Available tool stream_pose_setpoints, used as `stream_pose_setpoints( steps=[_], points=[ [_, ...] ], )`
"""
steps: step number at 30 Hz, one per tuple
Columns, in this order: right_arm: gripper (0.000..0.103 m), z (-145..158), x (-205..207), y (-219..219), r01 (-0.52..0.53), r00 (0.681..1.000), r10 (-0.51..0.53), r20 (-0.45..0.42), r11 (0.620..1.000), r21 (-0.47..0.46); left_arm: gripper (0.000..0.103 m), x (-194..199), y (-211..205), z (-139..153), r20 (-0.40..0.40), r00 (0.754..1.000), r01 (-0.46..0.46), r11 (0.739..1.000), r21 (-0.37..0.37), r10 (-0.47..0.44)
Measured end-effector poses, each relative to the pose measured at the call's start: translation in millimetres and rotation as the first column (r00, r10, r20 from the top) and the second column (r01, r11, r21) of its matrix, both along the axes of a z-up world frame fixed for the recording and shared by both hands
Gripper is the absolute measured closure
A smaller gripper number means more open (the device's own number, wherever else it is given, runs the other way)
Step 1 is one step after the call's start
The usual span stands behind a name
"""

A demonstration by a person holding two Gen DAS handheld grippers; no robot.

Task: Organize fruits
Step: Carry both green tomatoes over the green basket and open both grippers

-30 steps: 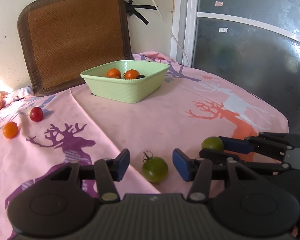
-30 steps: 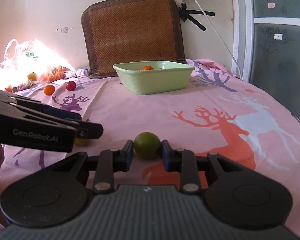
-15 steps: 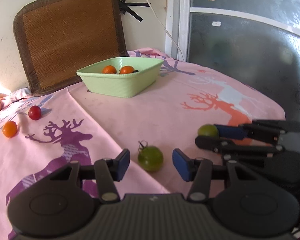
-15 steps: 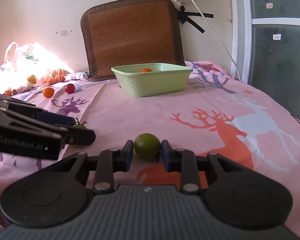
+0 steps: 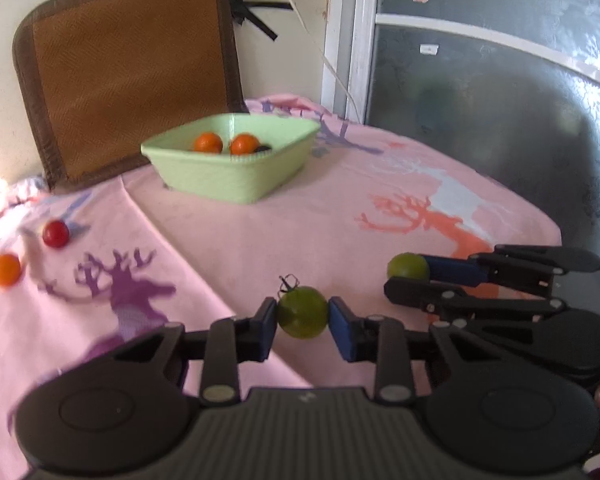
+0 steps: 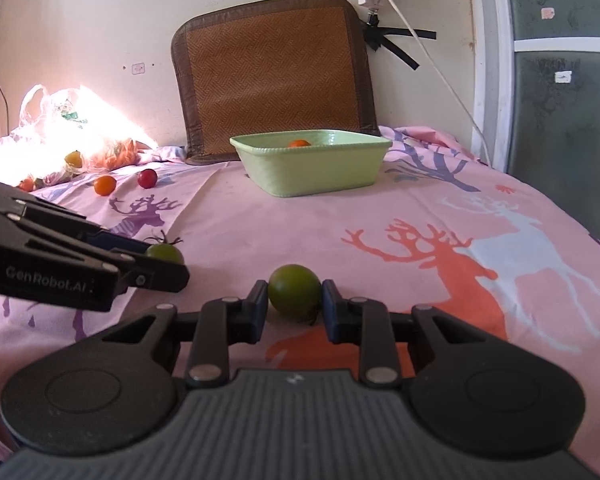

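Two loose fruits, an orange one (image 5: 5, 269) and a red one (image 5: 55, 234), lie near the left edge of the pink cloth (image 5: 259, 232). My left gripper (image 5: 302, 322), half a second ago apart around the stemmed green tomato (image 5: 302, 312), has now closed on it. The green basket (image 5: 235, 176), toward the cloth's far edge, holds two orange fruits (image 5: 207, 142). To the right, my right gripper (image 6: 293, 307) stays clamped on the second green tomato (image 6: 294, 290). Both tomatoes look secured, so I judge carrying them to the basket comes next.
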State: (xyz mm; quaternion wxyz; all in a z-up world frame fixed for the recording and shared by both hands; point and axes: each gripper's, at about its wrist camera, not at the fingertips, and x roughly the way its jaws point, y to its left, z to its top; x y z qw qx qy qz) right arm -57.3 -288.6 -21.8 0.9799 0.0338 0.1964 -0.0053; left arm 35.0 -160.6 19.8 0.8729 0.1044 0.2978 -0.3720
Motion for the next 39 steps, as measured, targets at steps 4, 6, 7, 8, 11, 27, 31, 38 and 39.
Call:
stream_pose_setpoints(
  steps=[4, 6, 7, 8, 11, 27, 31, 38, 39],
  points=[
    [0.072, 21, 28, -25, -0.012, 0.999, 0.01, 0.039, 0.999, 0.048, 0.074, 34, -7, 33, 0.009, 1.0, -0.006, 0.998, -0.064, 0.006],
    [0.072, 36, 46, -40, -0.015, 0.998, 0.01, 0.07, 0.997, 0.074, 0.074, 57, -14, 49, 0.006, 1.0, -0.023, 0.995, -0.095, 0.024],
    [0.072, 43, 55, -48, -0.019, 0.996, 0.012, 0.088, 0.996, 0.083, 0.074, 69, -19, 56, 0.009, 0.999, -0.032, 0.994, -0.107, 0.033],
    [0.072, 48, 65, -56, -0.025, 0.995, 0.015, 0.103, 0.996, 0.091, 0.074, 82, -24, 61, 0.017, 0.999, -0.046, 0.992, -0.114, 0.048],
    [0.072, 63, 100, -60, -0.027, 0.992, 0.013, 0.127, 0.994, 0.104, 0.074, 126, -45, 69, 0.014, 0.995, -0.098, 0.988, -0.117, 0.1],
    [0.071, 41, 173, -42, -0.015, 0.999, 0.014, 0.044, 1.0, 0.004, 0.074, 200, -81, 13, -0.056, 0.969, -0.238, 0.97, 0.05, 0.24],
    [0.071, 41, 177, -41, -0.007, 0.999, 0.007, 0.044, 1.0, -0.009, 0.074, 199, -82, 13, -0.044, 0.968, -0.244, 0.968, 0.056, 0.246],
    [0.071, 38, 179, -38, 0.004, 0.999, -0.002, 0.052, 0.999, -0.04, 0.074, 198, -82, 12, -0.031, 0.966, -0.256, 0.965, 0.064, 0.258],
    [0.071, 37, 179, -38, 0.004, 0.998, -0.002, 0.055, 0.999, -0.04, 0.074, 198, -83, 12, -0.029, 0.965, -0.257, 0.964, 0.065, 0.259]
  ],
)
